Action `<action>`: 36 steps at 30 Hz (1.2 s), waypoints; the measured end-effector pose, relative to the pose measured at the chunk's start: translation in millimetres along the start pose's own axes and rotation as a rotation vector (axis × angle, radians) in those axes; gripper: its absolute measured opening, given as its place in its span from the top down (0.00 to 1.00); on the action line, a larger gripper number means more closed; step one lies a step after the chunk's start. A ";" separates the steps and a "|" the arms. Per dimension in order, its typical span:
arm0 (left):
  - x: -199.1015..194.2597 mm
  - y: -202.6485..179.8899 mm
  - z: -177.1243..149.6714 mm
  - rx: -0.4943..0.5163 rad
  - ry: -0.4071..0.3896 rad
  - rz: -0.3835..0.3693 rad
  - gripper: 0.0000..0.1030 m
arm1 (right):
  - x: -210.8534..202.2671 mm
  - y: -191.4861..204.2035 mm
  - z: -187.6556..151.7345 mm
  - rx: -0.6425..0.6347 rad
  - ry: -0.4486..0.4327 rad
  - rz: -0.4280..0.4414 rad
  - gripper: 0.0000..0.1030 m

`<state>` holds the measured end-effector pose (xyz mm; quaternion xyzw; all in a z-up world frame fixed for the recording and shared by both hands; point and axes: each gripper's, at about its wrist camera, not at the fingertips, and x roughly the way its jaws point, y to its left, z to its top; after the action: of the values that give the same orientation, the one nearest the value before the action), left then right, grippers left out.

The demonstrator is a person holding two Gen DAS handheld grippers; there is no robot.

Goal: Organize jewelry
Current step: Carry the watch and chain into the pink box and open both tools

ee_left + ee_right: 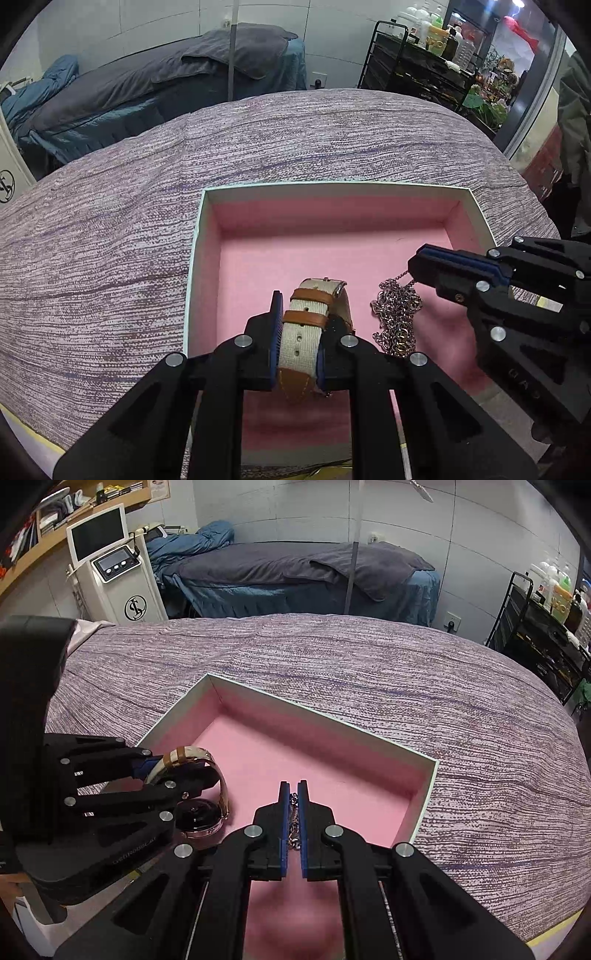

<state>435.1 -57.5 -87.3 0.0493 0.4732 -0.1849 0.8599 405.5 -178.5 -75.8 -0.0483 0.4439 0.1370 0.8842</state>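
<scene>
An open white box point(332, 186) lined in pink lies on the purple-striped bedcover point(110, 258). My left gripper point(304, 314) is shut on a watch point(301, 343) by its cream canvas strap with brown leather loops, low inside the box. In the right wrist view the watch's dark face point(199, 818) hangs just over the pink floor below the left gripper point(181, 766). My right gripper point(293, 786) is shut on a rose-gold chain point(294, 812) held between its blue pads. In the left wrist view, the chain point(397, 317) trails from the right gripper point(419, 264) into a pile on the box floor.
The box's far half point(295, 746) holds nothing. Behind the bedcover stand a treatment bed with a grey blanket point(295, 565), a white machine with a screen point(114, 576) at the left, and a black cart with bottles point(424, 62) at the right.
</scene>
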 end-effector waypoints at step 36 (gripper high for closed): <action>-131.8 -21.6 -125.0 0.191 -0.291 0.223 0.06 | -121.6 -3.7 -117.8 -0.016 -0.153 0.030 0.33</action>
<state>263.9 -9.2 -44.2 0.1553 0.3158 -0.1380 0.9258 246.5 -230.6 -49.7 -0.0381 0.3745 0.1568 0.9131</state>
